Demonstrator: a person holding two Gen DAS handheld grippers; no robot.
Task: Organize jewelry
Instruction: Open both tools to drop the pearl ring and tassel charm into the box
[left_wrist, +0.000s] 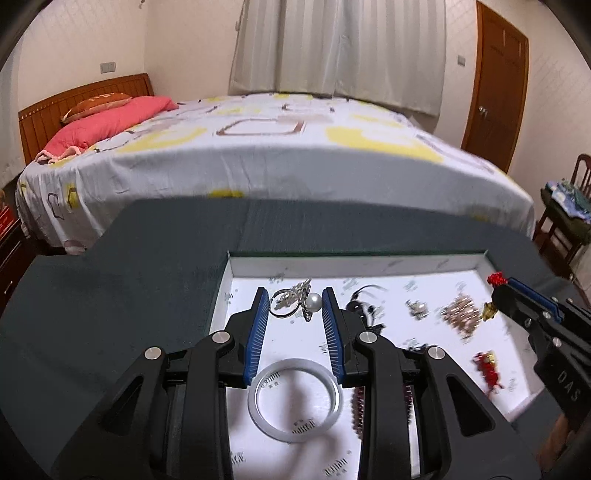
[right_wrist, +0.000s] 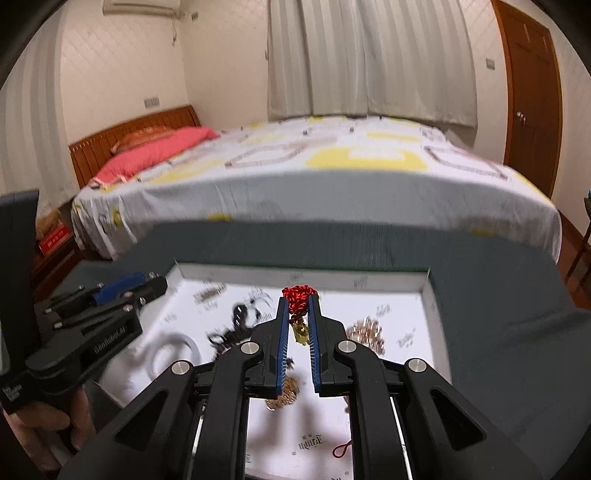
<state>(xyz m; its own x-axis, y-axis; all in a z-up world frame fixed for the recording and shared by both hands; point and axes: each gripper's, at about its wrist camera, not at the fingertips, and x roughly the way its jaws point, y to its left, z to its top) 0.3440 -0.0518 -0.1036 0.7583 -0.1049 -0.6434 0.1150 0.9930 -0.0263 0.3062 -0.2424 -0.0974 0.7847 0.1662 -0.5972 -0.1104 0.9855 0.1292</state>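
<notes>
Behind the dark grey surface stood a bed with a patterned sheet. On the surface lay a shallow white tray strewn with jewelry, so sorting looked barely begun. The right claw was clamped shut on a red knotted charm with a gold pendant, held above the tray. The left claw hung partly open and empty over a silver ring and pearl. Only the left view showed the white bangle sharply; only the right view showed a loose red cord.
</notes>
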